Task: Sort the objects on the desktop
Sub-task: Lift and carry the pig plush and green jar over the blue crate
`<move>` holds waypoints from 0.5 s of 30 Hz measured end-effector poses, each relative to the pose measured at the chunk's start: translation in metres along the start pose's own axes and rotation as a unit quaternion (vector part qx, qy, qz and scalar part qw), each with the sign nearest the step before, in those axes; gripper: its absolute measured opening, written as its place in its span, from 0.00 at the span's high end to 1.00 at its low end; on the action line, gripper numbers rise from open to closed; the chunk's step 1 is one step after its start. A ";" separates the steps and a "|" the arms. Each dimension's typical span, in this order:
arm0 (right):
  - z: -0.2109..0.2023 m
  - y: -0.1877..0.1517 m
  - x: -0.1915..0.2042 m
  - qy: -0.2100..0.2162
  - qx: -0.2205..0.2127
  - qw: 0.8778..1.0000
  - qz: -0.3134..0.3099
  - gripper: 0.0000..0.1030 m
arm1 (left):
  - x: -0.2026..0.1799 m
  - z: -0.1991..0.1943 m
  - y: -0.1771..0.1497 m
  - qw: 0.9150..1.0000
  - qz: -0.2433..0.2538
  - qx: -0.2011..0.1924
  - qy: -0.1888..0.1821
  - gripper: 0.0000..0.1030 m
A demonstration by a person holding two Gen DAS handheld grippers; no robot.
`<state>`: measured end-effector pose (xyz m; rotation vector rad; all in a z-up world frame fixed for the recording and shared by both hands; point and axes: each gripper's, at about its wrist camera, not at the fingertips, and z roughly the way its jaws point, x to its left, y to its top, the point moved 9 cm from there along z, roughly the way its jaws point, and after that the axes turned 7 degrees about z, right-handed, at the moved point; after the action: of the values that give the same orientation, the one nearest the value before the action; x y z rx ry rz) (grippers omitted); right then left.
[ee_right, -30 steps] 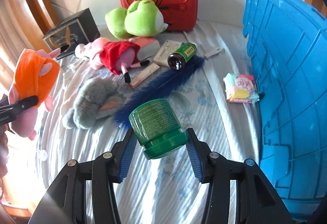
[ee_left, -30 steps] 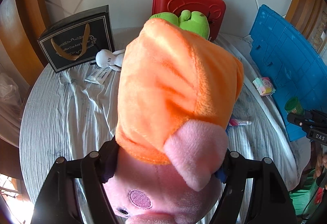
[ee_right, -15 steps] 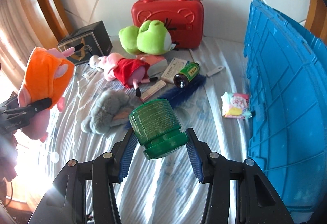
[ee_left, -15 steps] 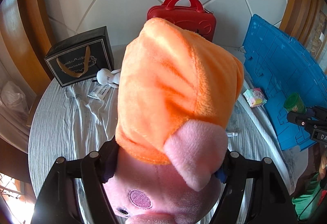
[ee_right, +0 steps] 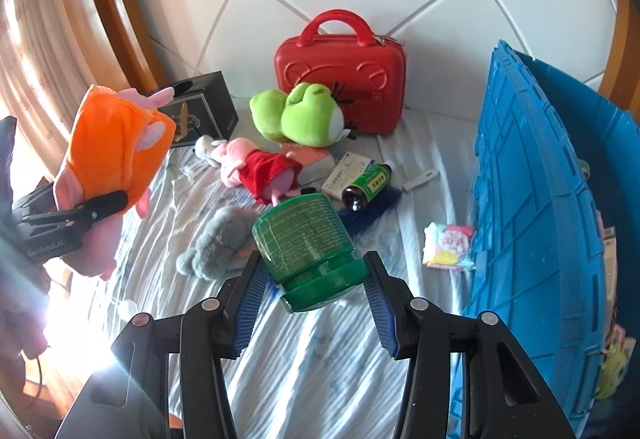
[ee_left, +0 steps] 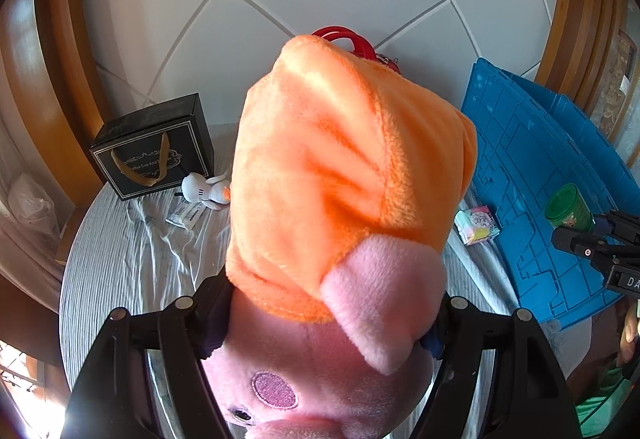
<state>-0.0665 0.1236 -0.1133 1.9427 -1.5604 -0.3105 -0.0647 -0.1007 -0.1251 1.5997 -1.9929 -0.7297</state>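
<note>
Left wrist view: your left gripper [ee_left: 324, 323] was clamped on the pig plush [ee_left: 344, 223] in its orange dress, held clear above the striped tablecloth [ee_left: 132, 271]. Your right gripper [ee_right: 314, 297] squeezed the green jar [ee_right: 306, 245] between its blue pads [ee_right: 250, 303], with the blue crate [ee_right: 532, 223] just to its right.

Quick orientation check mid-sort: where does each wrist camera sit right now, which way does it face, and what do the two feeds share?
Left wrist: behind the left gripper, facing the tiled wall; the gripped pig plush in orange fills the centre.
Right wrist: behind the right gripper, which holds the green jar, facing the red case across the table.
Shared: both held items, black gift box, blue crate, pastel packet.
</note>
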 end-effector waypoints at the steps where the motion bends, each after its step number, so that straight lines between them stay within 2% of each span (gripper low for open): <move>1: -0.003 0.002 -0.002 0.002 -0.002 1.000 0.000 0.53 | -0.003 -0.001 0.002 1.000 0.000 -0.002 0.000 0.29; 15: -0.051 0.018 -0.022 0.026 -0.034 0.999 -0.001 0.53 | -0.060 -0.024 0.041 0.999 0.022 -0.030 -0.008 0.29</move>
<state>-0.0596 0.1582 -0.0668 1.8850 -1.4957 -0.3089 -0.0663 -0.0370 -0.0817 1.5157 -1.9909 -0.7805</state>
